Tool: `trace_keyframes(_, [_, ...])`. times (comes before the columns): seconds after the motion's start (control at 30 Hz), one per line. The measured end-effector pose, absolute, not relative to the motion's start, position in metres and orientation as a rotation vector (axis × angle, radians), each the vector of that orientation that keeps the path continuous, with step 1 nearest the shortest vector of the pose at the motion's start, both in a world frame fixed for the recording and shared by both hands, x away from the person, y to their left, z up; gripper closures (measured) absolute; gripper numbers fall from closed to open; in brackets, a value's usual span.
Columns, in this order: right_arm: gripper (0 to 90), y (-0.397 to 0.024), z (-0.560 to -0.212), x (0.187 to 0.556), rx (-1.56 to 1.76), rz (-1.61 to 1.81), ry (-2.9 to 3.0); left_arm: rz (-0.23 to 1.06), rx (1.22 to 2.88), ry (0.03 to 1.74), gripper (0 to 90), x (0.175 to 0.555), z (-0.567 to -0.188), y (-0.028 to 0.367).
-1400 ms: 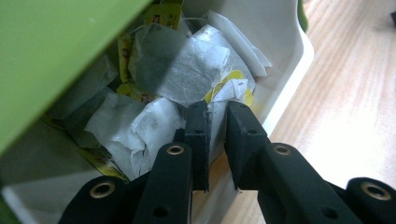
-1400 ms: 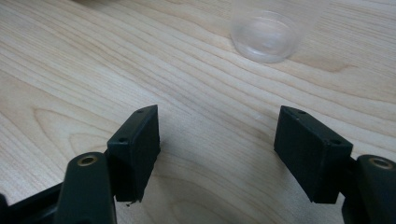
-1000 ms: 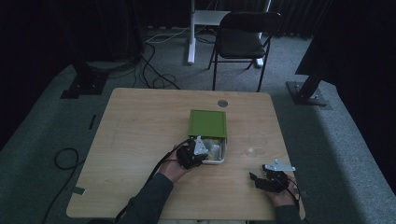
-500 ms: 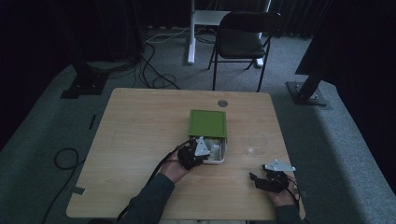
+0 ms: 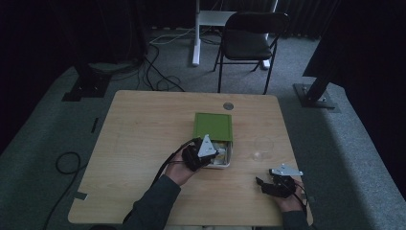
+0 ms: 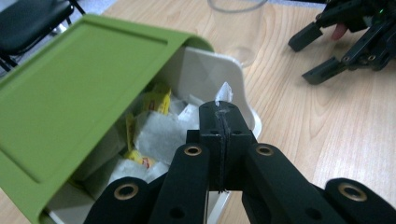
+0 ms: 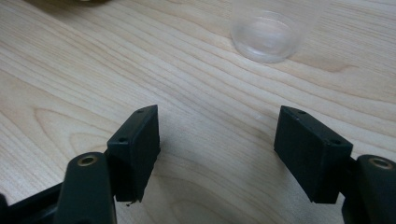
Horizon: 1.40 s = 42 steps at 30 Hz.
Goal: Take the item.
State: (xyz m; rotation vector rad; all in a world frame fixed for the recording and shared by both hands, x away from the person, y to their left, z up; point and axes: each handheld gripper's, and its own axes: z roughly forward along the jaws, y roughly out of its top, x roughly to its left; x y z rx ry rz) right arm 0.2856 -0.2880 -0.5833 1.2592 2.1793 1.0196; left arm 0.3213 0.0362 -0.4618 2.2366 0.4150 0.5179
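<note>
The left gripper view shows the left claw (image 6: 219, 109) clenched on a white paper tag (image 6: 223, 93) above the green-lidded white box (image 6: 70, 93); right claw (image 7: 217, 154) released over the pale wooden tabletop (image 5: 143, 124), black chair (image 5: 251, 40) beyond.

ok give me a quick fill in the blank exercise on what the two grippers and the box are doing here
1. The left gripper is shut on a small white paper ____.
2. The white plastic box of tea bags has a sliding lid coloured ____.
3. The right gripper rests on the wooden table with its jaws ____.
4. The clear plastic cup stands upright and ____.

Missing words: tag; green; open; empty
</note>
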Motion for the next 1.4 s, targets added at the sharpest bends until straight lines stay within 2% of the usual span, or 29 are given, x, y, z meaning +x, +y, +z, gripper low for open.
trace_keyframes(0.77, [30.4,-0.288,-0.583,0.286,1.26,1.019,2.18,0.473,2.229,0.335,90.0,0.318,-0.432,0.013])
trace_keyframes(1.4, [30.2,-0.288,-0.583,0.286,1.262,1.022,2.179,0.439,2.219,0.33,90.0,0.328,-0.429,-0.014])
